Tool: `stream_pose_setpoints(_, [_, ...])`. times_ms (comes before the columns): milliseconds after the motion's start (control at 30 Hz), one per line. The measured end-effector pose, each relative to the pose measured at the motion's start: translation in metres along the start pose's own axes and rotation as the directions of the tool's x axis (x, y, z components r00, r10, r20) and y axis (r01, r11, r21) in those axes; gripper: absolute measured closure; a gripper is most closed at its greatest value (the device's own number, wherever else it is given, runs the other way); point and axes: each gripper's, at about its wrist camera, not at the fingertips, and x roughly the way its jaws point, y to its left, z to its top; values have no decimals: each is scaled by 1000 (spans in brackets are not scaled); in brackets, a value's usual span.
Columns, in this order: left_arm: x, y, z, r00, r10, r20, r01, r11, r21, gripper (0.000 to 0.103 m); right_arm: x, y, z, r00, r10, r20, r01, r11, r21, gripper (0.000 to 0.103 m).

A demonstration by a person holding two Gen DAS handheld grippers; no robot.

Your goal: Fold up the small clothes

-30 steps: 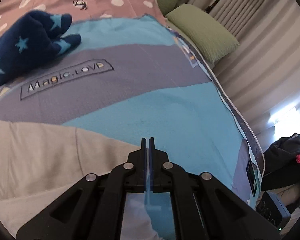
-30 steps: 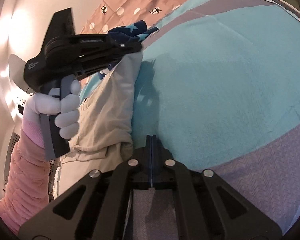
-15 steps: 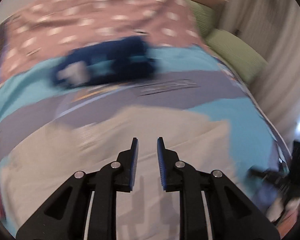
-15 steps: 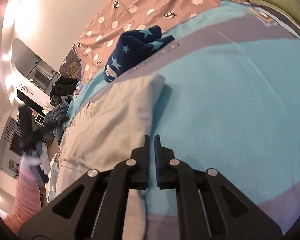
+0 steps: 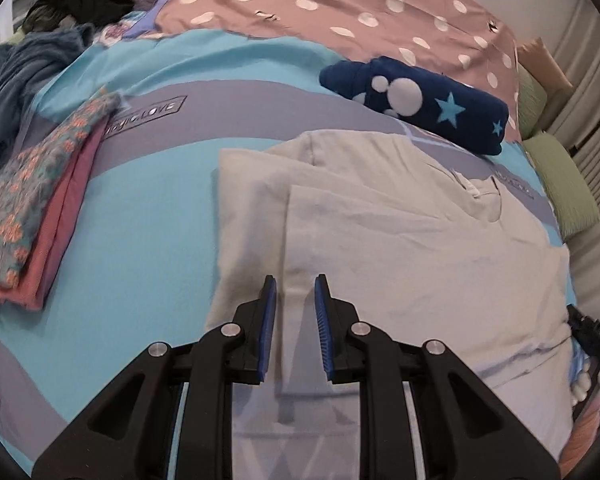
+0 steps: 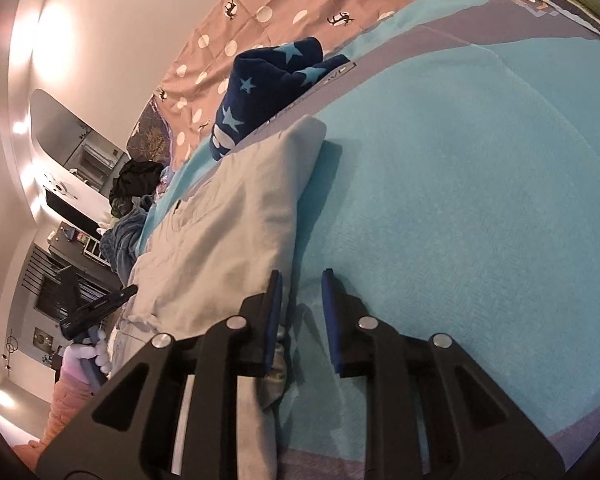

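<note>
The beige shirt (image 5: 400,232) lies flat on the blue and grey bed cover (image 5: 148,216), with one side already folded over onto the middle. It looks soft, thin and light, so it will bend and flop easily and will not hold a shape by itself. It may also slide or bunch up if it is pulled too fast. A good place to take hold looks like the bottom corners or the hem, so the cloth lifts evenly. The left gripper (image 5: 296,312) hangs over the bottom edge of the shirt. Its jaws have just been opening and now stand a little apart, with nothing pinched between them. The right gripper (image 6: 300,312) sits at the shirt's other edge (image 6: 260,216). Its jaws have just been opening too, and the pads do not press on the cloth. Behind the shirt lies a dark blue star garment (image 5: 420,100). To the side rests a folded flowery pile (image 5: 32,200). Green pillows (image 5: 564,184) sit at the far end.
</note>
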Motion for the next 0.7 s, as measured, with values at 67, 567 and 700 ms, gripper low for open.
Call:
stream_pose_setpoints(67, [7,-6,2,1000,10,15,-11,1000,14,80,0,-1,-1,1000,14,2,-14,1000,4,82])
stream_pose_setpoints(567, [-3,2,24,985,-66,158,72,997,-33,100,-4,25,10,986,-161,36,164,984,-67,65])
stream_pose_setpoints(700, [-24,10,22,977,-39,208,47,998,-33,100,1,45,31,965,-255,58,260,961,-98,63])
